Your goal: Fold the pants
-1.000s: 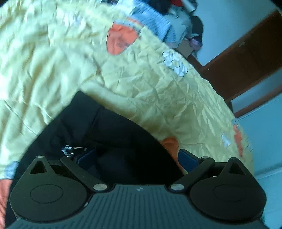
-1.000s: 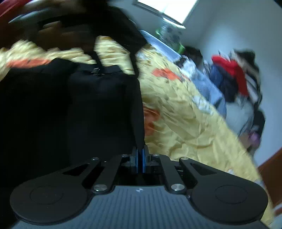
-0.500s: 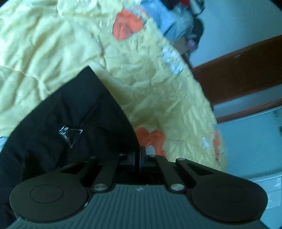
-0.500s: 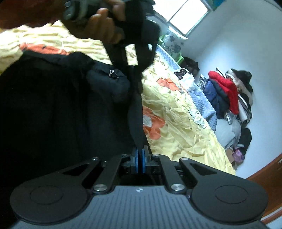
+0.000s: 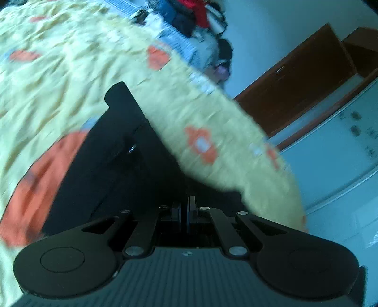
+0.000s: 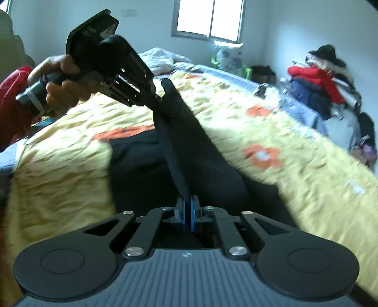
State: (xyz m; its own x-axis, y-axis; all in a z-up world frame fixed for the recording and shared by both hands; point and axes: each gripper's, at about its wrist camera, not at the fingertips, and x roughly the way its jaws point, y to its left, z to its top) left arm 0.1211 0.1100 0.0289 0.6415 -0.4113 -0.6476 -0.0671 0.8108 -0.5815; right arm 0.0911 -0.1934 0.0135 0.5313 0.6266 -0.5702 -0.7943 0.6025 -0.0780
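The black pants point(image 5: 113, 165) hang between both grippers above a yellow bedspread point(image 5: 59, 78). My left gripper point(image 5: 184, 213) is shut on an edge of the pants; a metal clasp point(image 5: 131, 148) shows on the fabric. In the right wrist view the pants point(image 6: 189, 151) stretch as a taut strip from my right gripper point(image 6: 188, 212), which is shut on them, up to the left gripper point(image 6: 156, 98) held in a hand at upper left. The rest of the pants lies dark on the bedspread point(image 6: 59, 170).
A pile of clothes point(image 6: 316, 78) with a red jacket sits against the far wall. A window point(image 6: 209, 19) is at the back. A brown wooden door point(image 5: 300, 80) stands past the bed's edge. White bedding point(image 6: 163, 59) lies at the bed's far end.
Both grippers have lifted and pulled apart, drawing the pants taut between them. The left gripper, open a second ago, has shut on the pants.
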